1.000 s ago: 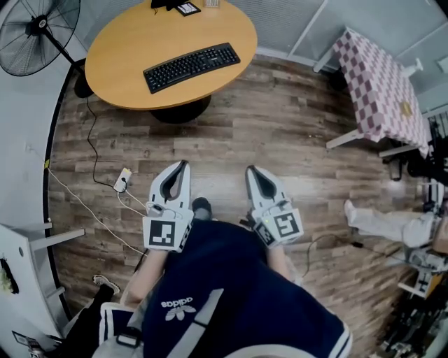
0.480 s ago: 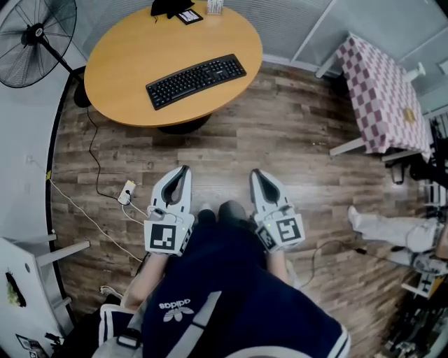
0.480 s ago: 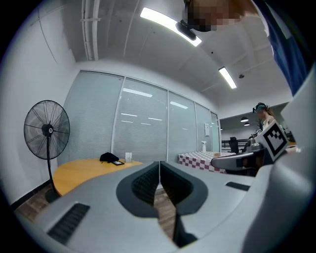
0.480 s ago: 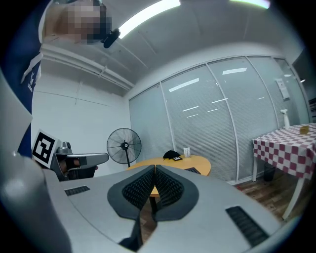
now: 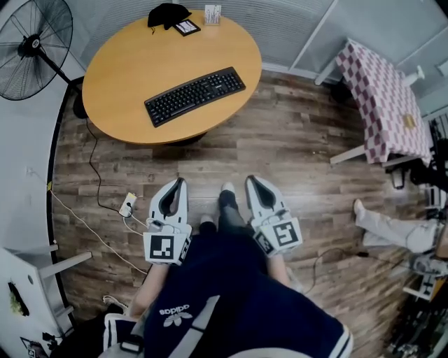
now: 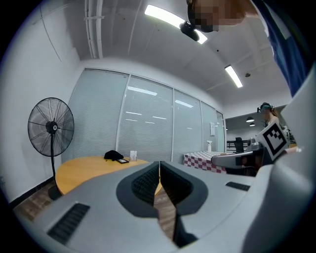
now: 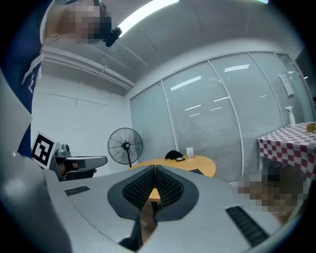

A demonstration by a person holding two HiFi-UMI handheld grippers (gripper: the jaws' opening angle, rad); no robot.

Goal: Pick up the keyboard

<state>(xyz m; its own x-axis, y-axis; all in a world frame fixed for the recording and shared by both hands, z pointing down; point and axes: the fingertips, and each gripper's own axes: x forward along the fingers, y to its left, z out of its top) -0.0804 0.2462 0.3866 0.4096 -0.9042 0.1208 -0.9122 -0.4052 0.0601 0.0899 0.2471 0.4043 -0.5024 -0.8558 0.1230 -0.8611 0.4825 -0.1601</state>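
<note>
Two handheld tools, the left gripper point(image 5: 180, 181) and the right gripper point(image 5: 249, 179), are carried low in front of a person point(image 5: 231, 294) in a dark top. Each has its jaws pressed together with nothing between them. The person stands on a wood floor point(image 5: 294, 133), well short of a round tabletop point(image 5: 126, 63). In the head view, the black keyboard point(image 5: 195, 96) lies at a slant near the middle of that tabletop, untouched and well apart from both grippers. A dark bundle point(image 5: 166, 14), a small flat item point(image 5: 186, 27) and a small box point(image 5: 212, 14) sit at its far edge. The grippers run side by side, tips toward the tabletop, marker cubes point(image 5: 166, 246) back by the person's hands, with one shoe point(image 5: 226, 189) set forward between them. Only this steep downward look shows the keyboard's full outline, the cable and plug point(image 5: 127, 205) on the floor, and a checked tablecloth point(image 5: 381, 91) seen from above. The two gripper views, looking out nearly level, add a wall of glass panels point(image 6: 148, 123) with blinds behind the tabletop, ceiling strip lights point(image 6: 170, 20), and the standing fan point(image 5: 31, 45) at full height. The left gripper view catches the other gripper's marker cube at its right edge. The right gripper view shows the left gripper off to its left, near the fan.
</note>
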